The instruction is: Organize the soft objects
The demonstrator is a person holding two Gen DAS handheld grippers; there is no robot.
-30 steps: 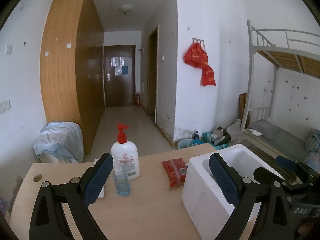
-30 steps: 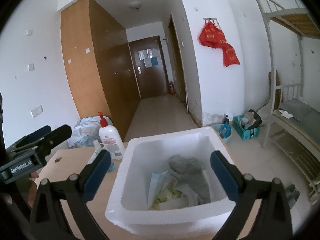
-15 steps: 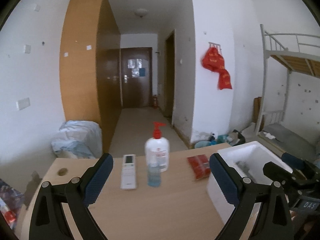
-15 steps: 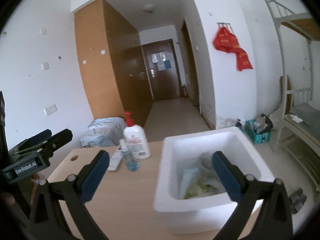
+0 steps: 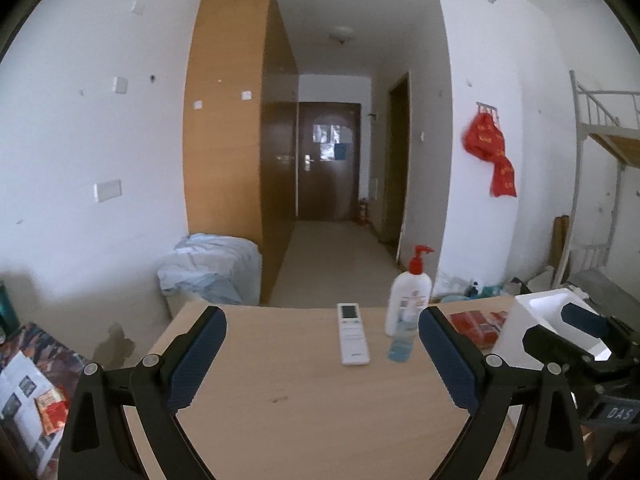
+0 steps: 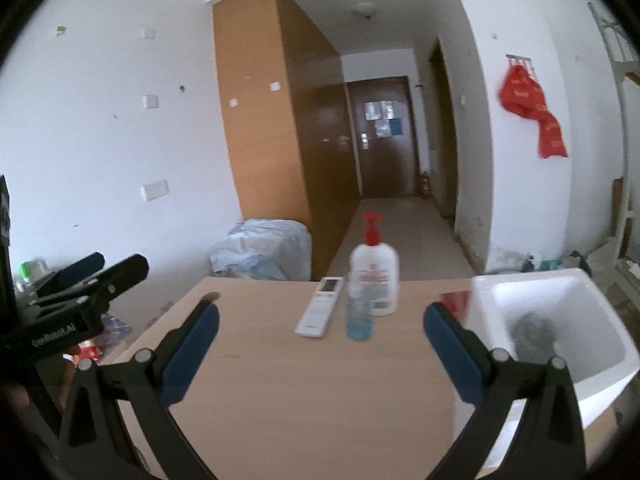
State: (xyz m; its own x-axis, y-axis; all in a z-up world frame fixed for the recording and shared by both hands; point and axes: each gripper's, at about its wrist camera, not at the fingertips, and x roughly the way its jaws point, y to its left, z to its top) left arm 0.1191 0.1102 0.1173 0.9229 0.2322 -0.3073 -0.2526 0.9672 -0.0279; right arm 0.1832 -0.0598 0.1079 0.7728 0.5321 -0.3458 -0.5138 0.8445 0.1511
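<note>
You are seeing the white foam box (image 6: pixel 560 320) cropped by the right wrist frame's edge, its grey contents (image 6: pixel 534 332) blurring beyond identification. The pump bottle (image 6: pixel 376 280) is partly hiding the red packet (image 6: pixel 456 300); label text is remaining too small to read.

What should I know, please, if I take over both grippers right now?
Left claw: open, empty, above the wooden table.
Right claw: open, empty, also above the table.
White foam box stands at the table's right end; a grey soft item lies inside, the rest of its contents too blurred to tell.
On the table: white remote control, pump bottle, small blue bottle, red packet.
Done: at least one soft item boxed.
Left: probably the red packet, if it counts as soft; the hard items likely stay.
</note>
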